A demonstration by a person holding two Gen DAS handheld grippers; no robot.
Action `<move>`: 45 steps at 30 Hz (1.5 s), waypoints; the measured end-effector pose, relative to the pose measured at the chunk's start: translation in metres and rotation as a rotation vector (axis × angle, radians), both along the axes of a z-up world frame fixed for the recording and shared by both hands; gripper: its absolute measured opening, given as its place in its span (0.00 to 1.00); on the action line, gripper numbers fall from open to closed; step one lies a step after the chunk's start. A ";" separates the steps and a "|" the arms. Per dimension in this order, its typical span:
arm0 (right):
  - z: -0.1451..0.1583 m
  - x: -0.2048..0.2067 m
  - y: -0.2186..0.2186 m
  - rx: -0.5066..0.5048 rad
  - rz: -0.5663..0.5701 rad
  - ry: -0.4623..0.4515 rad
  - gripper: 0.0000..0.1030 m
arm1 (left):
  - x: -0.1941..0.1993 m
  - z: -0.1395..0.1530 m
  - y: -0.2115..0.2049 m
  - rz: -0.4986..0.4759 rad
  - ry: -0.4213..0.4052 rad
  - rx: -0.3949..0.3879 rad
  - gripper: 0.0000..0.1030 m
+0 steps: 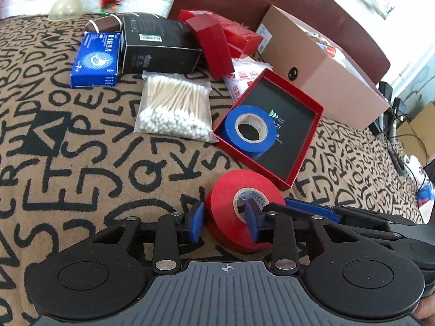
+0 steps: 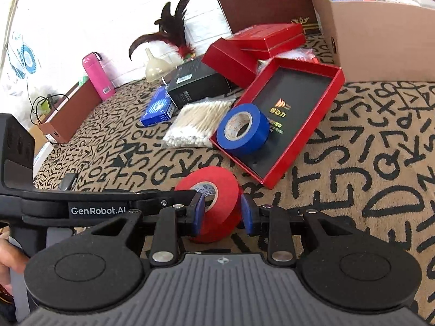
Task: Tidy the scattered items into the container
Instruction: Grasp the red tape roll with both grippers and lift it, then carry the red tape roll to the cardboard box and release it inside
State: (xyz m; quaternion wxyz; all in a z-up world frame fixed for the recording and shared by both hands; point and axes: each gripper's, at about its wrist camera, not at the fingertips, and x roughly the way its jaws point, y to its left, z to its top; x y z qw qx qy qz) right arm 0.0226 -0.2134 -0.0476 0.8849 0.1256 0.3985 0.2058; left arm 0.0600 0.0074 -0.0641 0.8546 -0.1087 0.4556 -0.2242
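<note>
1. Left gripper (image 1: 227,224): one pad outside the red tape roll (image 1: 242,212), the other inside its core; closed on the roll wall, likely for a secure hook-style pick.
2. Right gripper (image 2: 221,214): pads at either side of the same roll (image 2: 213,206), close to it; contact on the right pad not clear.
3. Red tape roll: tilted on the letter-print bedspread (image 1: 68,163), just short of the red tray.
4. Red tray (image 1: 307,141): shallow, black-lined; blue tape roll (image 1: 248,130) in its near corner.
5. Cotton swab bag (image 1: 174,108): flat beside the tray, loose.
6. Cardboard box (image 2: 380,40): open-topped, behind the tray, small packets inside; probable target container.
</note>
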 end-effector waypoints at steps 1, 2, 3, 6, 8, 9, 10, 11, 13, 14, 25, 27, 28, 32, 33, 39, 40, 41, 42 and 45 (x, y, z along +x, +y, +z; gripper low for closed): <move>-0.001 0.001 -0.001 0.005 -0.001 0.001 0.35 | 0.000 -0.001 0.000 0.001 -0.004 0.000 0.41; -0.002 0.001 -0.002 0.006 -0.004 0.000 0.37 | 0.001 -0.001 0.000 0.002 -0.008 0.000 0.41; -0.002 0.002 -0.002 0.005 -0.007 -0.001 0.38 | 0.002 -0.002 0.000 0.004 -0.009 -0.001 0.41; -0.004 0.005 -0.002 0.010 -0.011 0.004 0.39 | 0.003 -0.003 0.001 0.013 -0.006 -0.009 0.39; -0.006 0.008 -0.002 0.023 -0.013 0.013 0.39 | 0.004 -0.003 0.002 0.020 -0.008 -0.016 0.40; -0.007 0.009 -0.003 0.034 -0.016 0.020 0.39 | 0.004 -0.004 0.002 0.022 -0.012 -0.018 0.40; -0.008 0.010 -0.005 0.045 -0.021 0.028 0.39 | 0.004 -0.004 0.001 0.024 -0.015 -0.020 0.43; -0.009 0.011 -0.006 0.056 -0.026 0.035 0.39 | 0.004 -0.004 0.001 0.026 -0.015 -0.021 0.43; -0.009 0.012 -0.007 0.063 -0.027 0.042 0.39 | 0.004 -0.004 0.001 0.026 -0.015 -0.021 0.42; -0.009 0.013 -0.006 0.063 -0.025 0.043 0.39 | 0.005 -0.004 0.001 0.025 -0.016 -0.019 0.42; -0.005 0.000 -0.005 0.045 -0.007 0.020 0.35 | -0.009 0.003 -0.005 0.011 -0.020 0.030 0.33; -0.004 -0.004 -0.006 0.041 -0.007 0.016 0.35 | -0.013 0.008 -0.008 0.001 -0.023 0.049 0.30; -0.002 -0.007 -0.006 0.035 -0.005 0.010 0.34 | -0.015 0.010 -0.010 -0.004 -0.028 0.051 0.30; 0.009 -0.017 -0.013 0.024 -0.017 -0.034 0.34 | -0.018 0.027 -0.024 -0.028 -0.067 0.045 0.30; 0.013 -0.019 -0.017 0.025 -0.026 -0.049 0.34 | -0.018 0.032 -0.029 -0.038 -0.082 0.046 0.30; 0.043 -0.014 -0.050 0.028 -0.080 -0.143 0.34 | -0.001 0.072 -0.077 -0.111 -0.181 0.055 0.30; 0.049 -0.012 -0.058 0.028 -0.091 -0.163 0.34 | 0.004 0.080 -0.088 -0.120 -0.201 0.053 0.30; 0.055 -0.008 -0.066 0.029 -0.105 -0.184 0.34 | 0.008 0.088 -0.098 -0.132 -0.222 0.049 0.30; 0.062 -0.005 -0.074 0.031 -0.118 -0.203 0.34 | 0.013 0.096 -0.108 -0.144 -0.241 0.043 0.30; 0.082 0.006 -0.098 0.021 -0.161 -0.272 0.33 | 0.030 0.117 -0.137 -0.176 -0.272 0.004 0.35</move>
